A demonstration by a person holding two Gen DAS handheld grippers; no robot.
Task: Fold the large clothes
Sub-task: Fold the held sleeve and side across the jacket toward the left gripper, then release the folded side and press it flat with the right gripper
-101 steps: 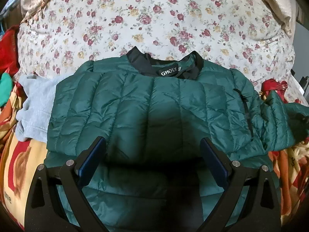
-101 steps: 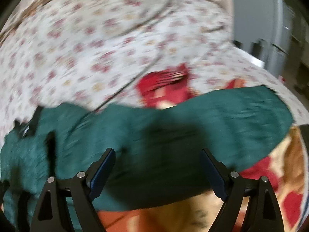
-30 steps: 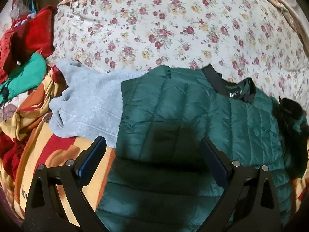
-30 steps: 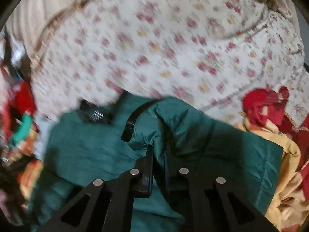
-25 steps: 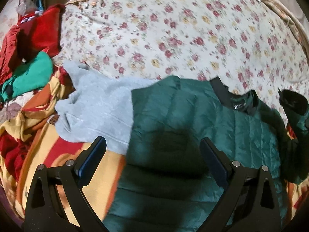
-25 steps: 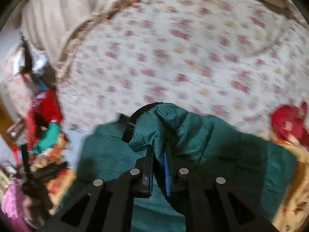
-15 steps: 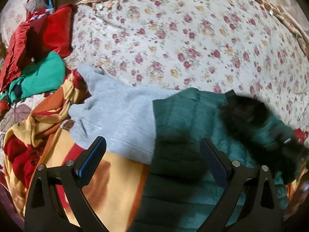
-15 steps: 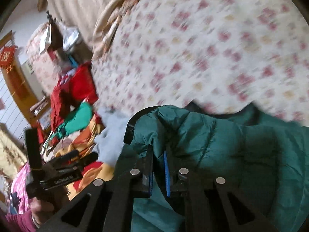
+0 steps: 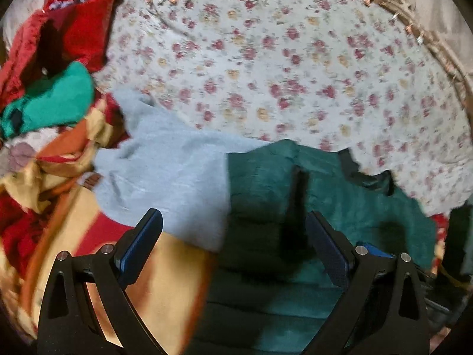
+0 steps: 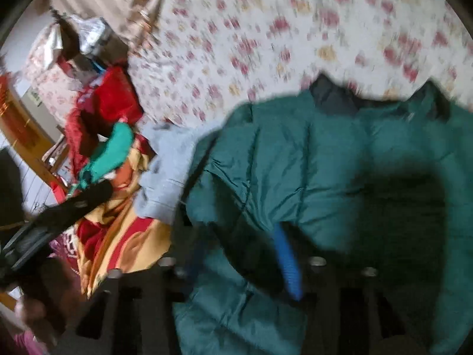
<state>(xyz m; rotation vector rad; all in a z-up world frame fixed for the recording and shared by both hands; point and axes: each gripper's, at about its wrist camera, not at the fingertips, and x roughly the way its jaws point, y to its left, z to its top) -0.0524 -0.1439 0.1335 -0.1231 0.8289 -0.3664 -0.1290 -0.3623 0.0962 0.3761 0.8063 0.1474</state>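
A dark green quilted jacket with a black collar lies on the flowered bedspread; it also fills the right wrist view. My left gripper is open and empty, hovering over the jacket's left edge. My right gripper has its jaws parted over the sleeve folded across the jacket's front; the blue pads are blurred and the sleeve lies loose between them. The left gripper shows as a black shape at the left of the right wrist view.
A light grey sweatshirt lies under the jacket's left side. Red and teal clothes are piled at the far left. A yellow and red blanket covers the near left. The flowered bedspread stretches behind.
My right gripper carried the sleeve leftwards across the jacket, laid it on the front and opened. My left gripper stayed open and swung to the left.
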